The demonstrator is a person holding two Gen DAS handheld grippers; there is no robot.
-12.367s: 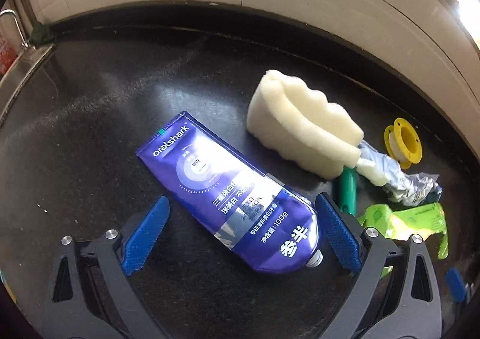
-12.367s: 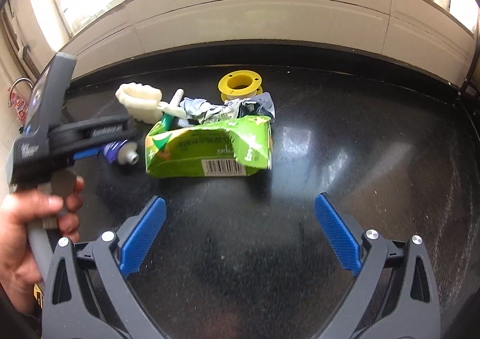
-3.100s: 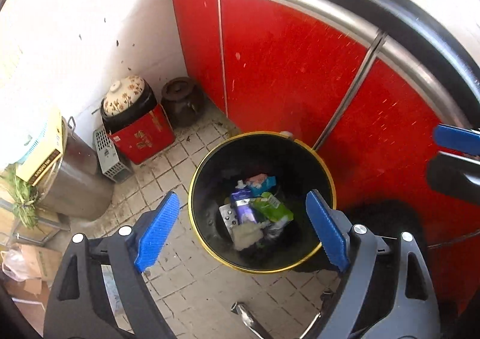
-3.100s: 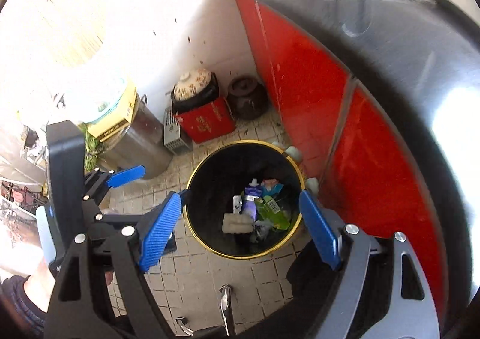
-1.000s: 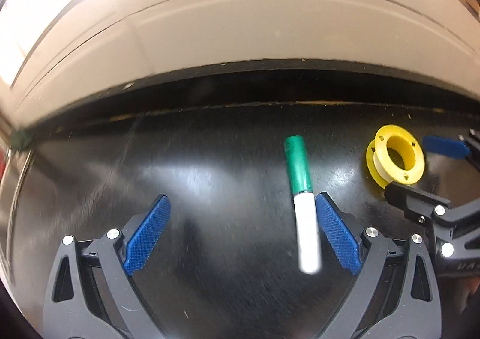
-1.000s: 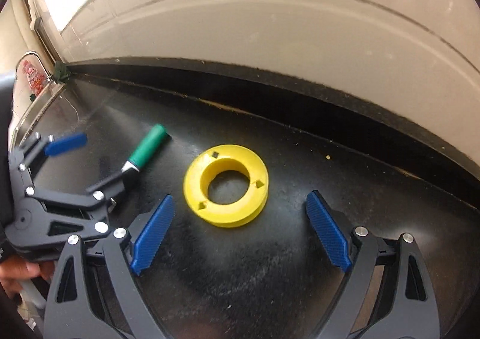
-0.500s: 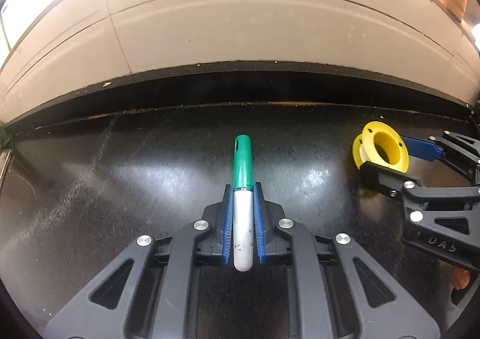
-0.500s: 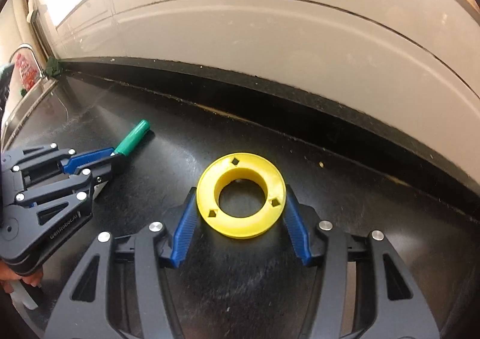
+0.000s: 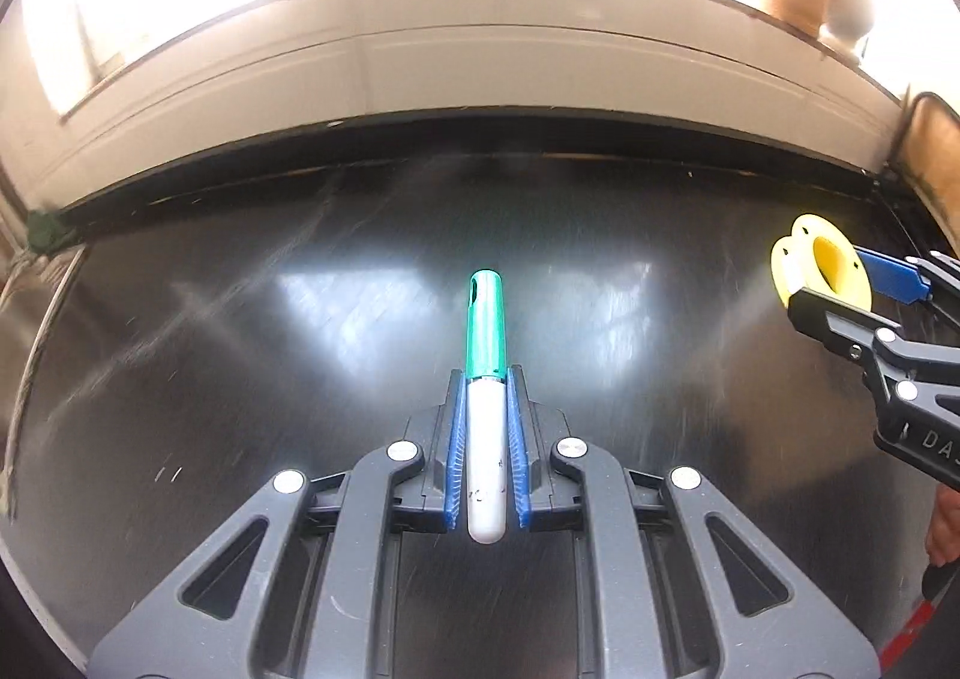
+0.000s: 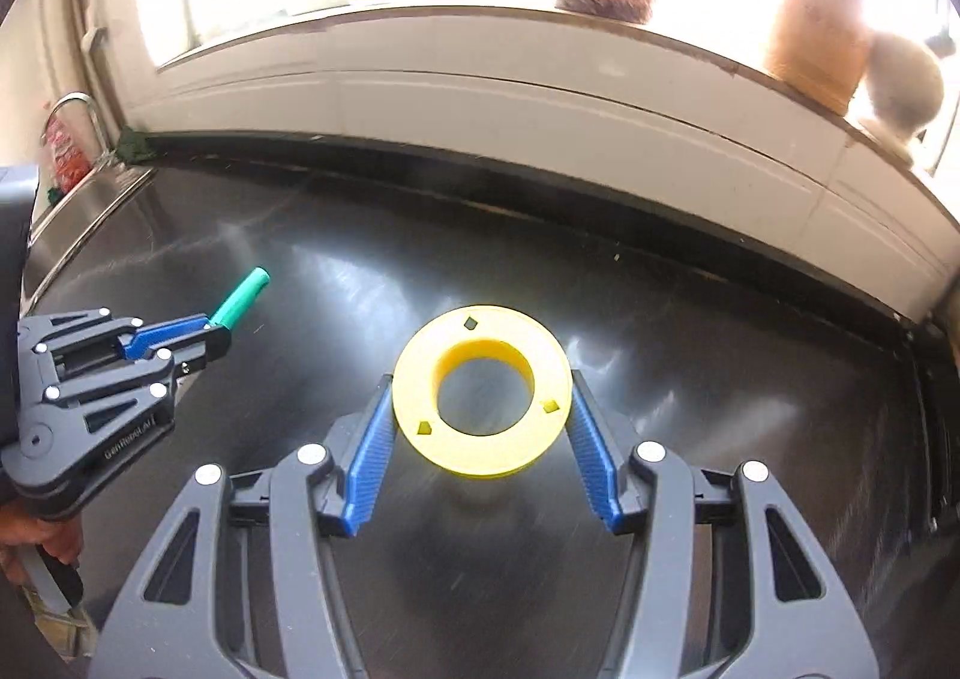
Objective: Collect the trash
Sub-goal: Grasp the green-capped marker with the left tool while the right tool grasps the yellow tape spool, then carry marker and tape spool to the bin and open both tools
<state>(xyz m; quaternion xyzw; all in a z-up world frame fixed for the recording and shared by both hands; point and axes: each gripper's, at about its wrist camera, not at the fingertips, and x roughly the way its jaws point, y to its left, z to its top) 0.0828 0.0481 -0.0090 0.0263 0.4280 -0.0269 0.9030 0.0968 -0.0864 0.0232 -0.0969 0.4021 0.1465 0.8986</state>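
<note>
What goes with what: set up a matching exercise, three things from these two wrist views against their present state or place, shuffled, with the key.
Column 1:
1. marker
2. yellow spool
3. countertop

Column 2:
A. clamped across its rim in the right gripper
B. black, glossy, beneath both grippers
C. gripped by its white barrel in the left gripper, green cap pointing forward

Pairs: 1-C, 2-A, 3-B
</note>
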